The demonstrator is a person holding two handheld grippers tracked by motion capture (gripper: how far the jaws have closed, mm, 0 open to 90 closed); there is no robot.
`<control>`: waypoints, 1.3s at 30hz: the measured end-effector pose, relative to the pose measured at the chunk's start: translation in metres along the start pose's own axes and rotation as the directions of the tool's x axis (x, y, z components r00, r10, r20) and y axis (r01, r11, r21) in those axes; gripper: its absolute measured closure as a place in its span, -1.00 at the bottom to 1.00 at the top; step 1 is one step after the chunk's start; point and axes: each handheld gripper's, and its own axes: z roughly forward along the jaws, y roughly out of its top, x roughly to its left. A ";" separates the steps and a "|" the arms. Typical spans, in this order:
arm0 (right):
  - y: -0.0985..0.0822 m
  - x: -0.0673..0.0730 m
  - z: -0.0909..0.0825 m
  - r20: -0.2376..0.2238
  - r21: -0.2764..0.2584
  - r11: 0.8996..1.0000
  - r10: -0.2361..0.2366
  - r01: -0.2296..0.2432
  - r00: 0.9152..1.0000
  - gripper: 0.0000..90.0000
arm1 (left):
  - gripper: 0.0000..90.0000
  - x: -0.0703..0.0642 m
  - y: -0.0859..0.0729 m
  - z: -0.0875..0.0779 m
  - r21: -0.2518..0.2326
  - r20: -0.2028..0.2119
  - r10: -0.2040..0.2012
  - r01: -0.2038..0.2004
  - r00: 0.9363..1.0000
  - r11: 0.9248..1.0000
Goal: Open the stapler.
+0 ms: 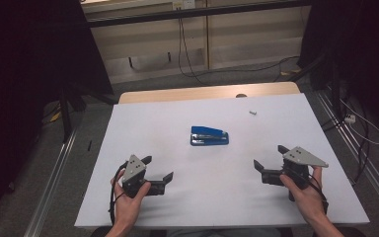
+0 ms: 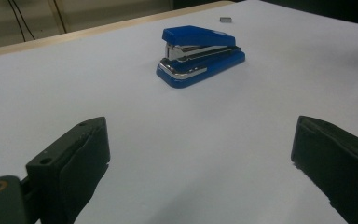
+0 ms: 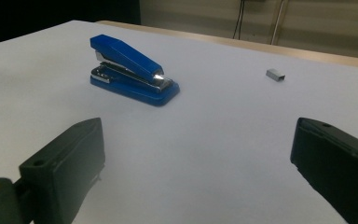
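A blue stapler (image 1: 209,136) lies closed on the white table (image 1: 177,113), near its middle. It also appears ahead in the left gripper view (image 2: 199,55) and the right gripper view (image 3: 131,70). A small strip of staples (image 1: 252,112) (image 2: 225,19) (image 3: 275,74) rests farther back on the right. My left gripper (image 1: 156,168) (image 2: 200,163) is open near the front left, held in a hand, with nothing between its jaws. My right gripper (image 1: 270,157) (image 3: 198,168) is open at the front right, also bare between the jaws.
The table's wooden far edge (image 1: 207,92) shows beyond the white sheet. Dark stands (image 1: 66,106) and cables (image 1: 187,59) sit on the floor around the table. Metal rails (image 1: 54,173) run along both sides.
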 end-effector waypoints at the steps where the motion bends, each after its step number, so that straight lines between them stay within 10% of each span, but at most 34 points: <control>1: 0.002 0.001 -0.001 -0.002 -0.008 1.000 0.003 -0.003 1.000 -0.95 | -0.90 -0.001 0.001 0.001 -0.001 0.006 -0.008 0.008 1.000 1.000; 39: 0.040 0.034 0.077 -0.200 -0.007 0.999 -0.039 0.038 0.979 -0.96 | -0.88 0.010 0.048 0.073 -0.037 0.046 0.039 -0.037 0.998 0.999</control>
